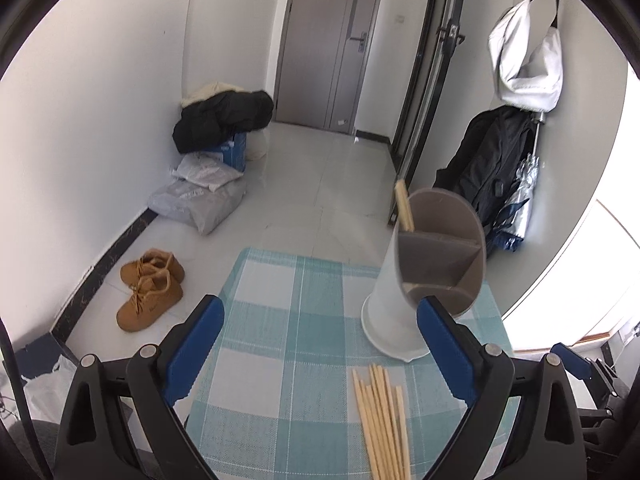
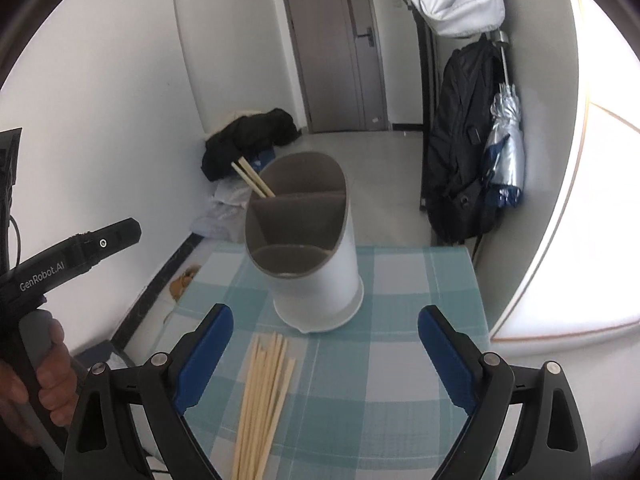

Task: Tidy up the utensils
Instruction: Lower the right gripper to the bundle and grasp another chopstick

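Hovering both the left claw (image 1: 320, 354) and right claw (image 2: 325, 354) wide apart and empty, we judge the pickup step begins: the chopsticks (image 2: 264, 396) lie at lower centre on the counter (image 2: 400, 360), before the holder (image 2: 308, 248), needing one claw lowered around them.

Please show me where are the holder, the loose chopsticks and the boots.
holder (image 2: 320, 280), right wrist view, white outer wall.
loose chopsticks (image 2: 264, 392), right wrist view, middle of bundle.
boots (image 1: 148, 292), left wrist view, upper of nearer boot.
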